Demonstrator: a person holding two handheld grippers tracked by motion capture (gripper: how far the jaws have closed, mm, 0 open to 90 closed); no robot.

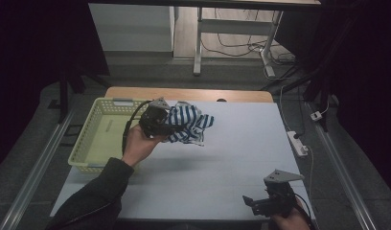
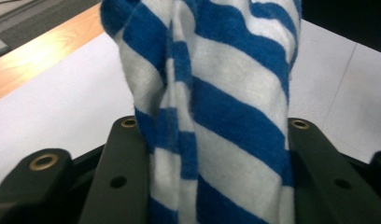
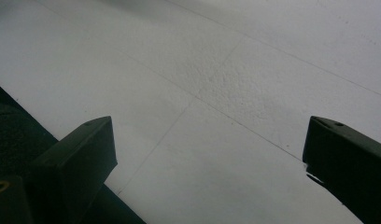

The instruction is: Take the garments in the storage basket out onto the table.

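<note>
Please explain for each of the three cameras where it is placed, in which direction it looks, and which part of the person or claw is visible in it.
High view: above the person's side, looking forward and down on the table; shows both forearms, left claw, right claw, basket.
Left gripper view: rides the left claw, looking along its jaws clamped on the striped cloth.
Right gripper view: rides the right claw, looking along its open jaws at the bare table.
Shared: the cloth shows in the high and left gripper views.

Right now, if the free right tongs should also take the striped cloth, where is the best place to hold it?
Probably the loose lower corner of the striped cloth, coming from the right. The left tongs already pinch its bunched middle, and that free end hangs clear above the table. The right tongs stand open.
</note>
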